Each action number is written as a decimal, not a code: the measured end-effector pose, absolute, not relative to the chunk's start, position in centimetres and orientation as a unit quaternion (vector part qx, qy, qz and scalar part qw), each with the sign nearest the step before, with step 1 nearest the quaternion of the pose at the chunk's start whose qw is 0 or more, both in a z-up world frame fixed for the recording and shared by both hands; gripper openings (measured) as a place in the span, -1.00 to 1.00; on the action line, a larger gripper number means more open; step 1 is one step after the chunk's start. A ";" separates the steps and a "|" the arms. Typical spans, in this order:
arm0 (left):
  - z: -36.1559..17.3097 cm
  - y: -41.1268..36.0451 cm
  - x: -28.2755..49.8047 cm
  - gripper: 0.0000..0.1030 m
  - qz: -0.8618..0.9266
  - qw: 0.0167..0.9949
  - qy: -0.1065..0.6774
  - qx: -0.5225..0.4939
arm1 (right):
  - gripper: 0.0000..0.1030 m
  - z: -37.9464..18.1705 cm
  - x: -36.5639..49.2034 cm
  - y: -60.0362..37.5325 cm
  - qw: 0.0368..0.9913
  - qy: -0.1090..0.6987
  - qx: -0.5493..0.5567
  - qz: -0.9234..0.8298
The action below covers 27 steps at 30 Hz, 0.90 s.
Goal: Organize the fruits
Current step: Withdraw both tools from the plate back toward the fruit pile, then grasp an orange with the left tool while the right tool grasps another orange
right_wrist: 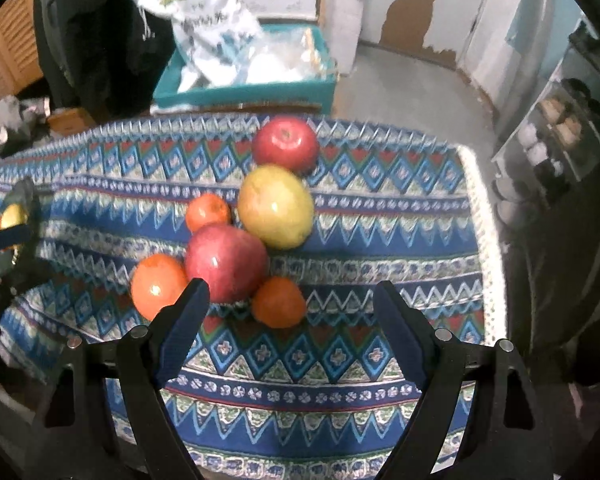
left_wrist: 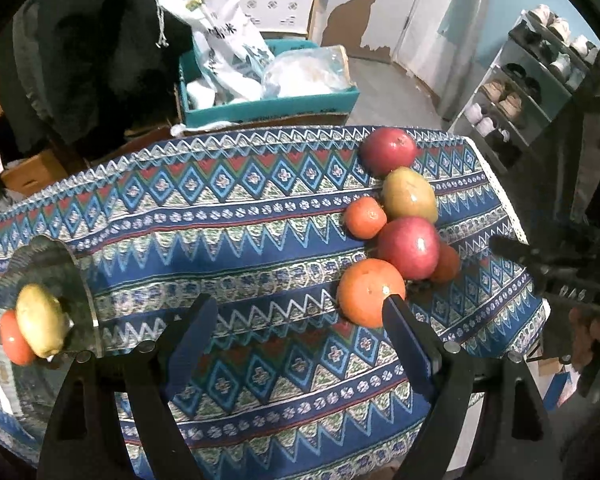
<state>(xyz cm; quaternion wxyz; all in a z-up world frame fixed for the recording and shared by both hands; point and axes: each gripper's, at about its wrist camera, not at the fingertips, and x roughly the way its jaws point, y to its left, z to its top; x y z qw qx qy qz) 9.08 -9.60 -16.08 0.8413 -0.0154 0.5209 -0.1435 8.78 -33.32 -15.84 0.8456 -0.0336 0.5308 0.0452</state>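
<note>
Fruit cluster: six loose pieces on the patterned tablecloth (right_wrist: 340, 364), centre of the right wrist view, right of centre in the left wrist view
Members: far red apple (right_wrist: 286, 143), yellow-green mango (right_wrist: 275, 206), small orange (right_wrist: 207, 211), near red apple (right_wrist: 226, 262), large orange (right_wrist: 158, 285), low orange (right_wrist: 278, 301)
Contacts: we see most neighbours touching; the far apple looks just apart from the mango
Glass plate (left_wrist: 44, 276): lower left of the left wrist view, already bearing a yellow fruit (left_wrist: 40, 320) and a reddish fruit (left_wrist: 14, 338)
Right gripper (right_wrist: 288, 308): jaws wide, nothing between the pads, pointing steeply down at the cloth
Key relation: the low orange sits just ahead of the right gripper, between its fingertips' line and slightly left of middle; the near red apple is right behind it
Long axis: only the mango has one, running upper left to lower right in the right wrist view; the oranges are round and offer no preferred approach
Left gripper (left_wrist: 300, 312): jaws wide and empty, tilted down over bare cloth; the large orange (left_wrist: 370, 292) lies against its right finger (left_wrist: 404, 332), outside the gap
Nearer hand: we judge the right one better placed for the low orange, the left for the plate
Risk: closing on the low orange may nudge the apple touching it
</note>
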 end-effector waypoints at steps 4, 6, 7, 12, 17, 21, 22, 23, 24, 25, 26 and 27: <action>-17.1 -10.7 9.6 0.67 -0.149 0.842 0.519 -0.001 | 0.65 -18.8 9.4 -33.6 0.828 0.557 -0.032 0.057; -17.8 -11.2 9.9 0.67 -0.151 0.839 0.523 0.006 | 0.64 -20.3 9.7 -33.8 0.819 0.570 -0.032 0.060; -18.1 -11.3 10.0 0.67 -0.152 0.837 0.526 0.006 | 0.64 -20.9 9.8 -33.8 0.816 0.574 -0.031 0.061; -19.4 -12.0 10.3 0.67 -0.162 0.827 0.539 -0.001 | 0.59 -23.8 10.1 -33.8 0.803 0.592 -0.037 0.064; -19.7 -12.9 10.5 0.67 -0.172 0.826 0.538 0.000 | 0.42 -25.3 10.4 -33.9 0.795 0.602 -0.030 0.071; -20.1 -13.8 10.7 0.67 -0.181 0.822 0.539 0.005 | 0.42 -26.0 10.6 -33.7 0.795 0.601 -0.036 0.075; -20.2 -14.0 10.7 0.67 -0.182 0.821 0.540 0.005 | 0.42 -26.1 10.7 -33.7 0.796 0.599 -0.039 0.076; -20.3 -14.2 10.8 0.67 -0.185 0.820 0.541 0.005 | 0.41 -26.3 10.9 -33.5 0.796 0.598 -0.042 0.076; -20.4 -14.5 10.9 0.67 -0.187 0.819 0.542 0.004 | 0.36 -26.5 10.9 -33.4 0.798 0.597 -0.045 0.076; -20.4 -14.7 11.0 0.67 -0.188 0.818 0.543 0.005 | 0.32 -26.7 11.0 -33.1 0.798 0.596 -0.046 0.076; -20.6 -15.0 11.1 0.67 -0.191 0.817 0.544 0.005 | 0.23 -26.8 11.1 -33.1 0.798 0.595 -0.043 0.079; -20.6 -15.1 11.1 0.67 -0.192 0.816 0.545 0.006 | 0.14 -27.0 11.2 -33.1 0.799 0.594 -0.038 0.083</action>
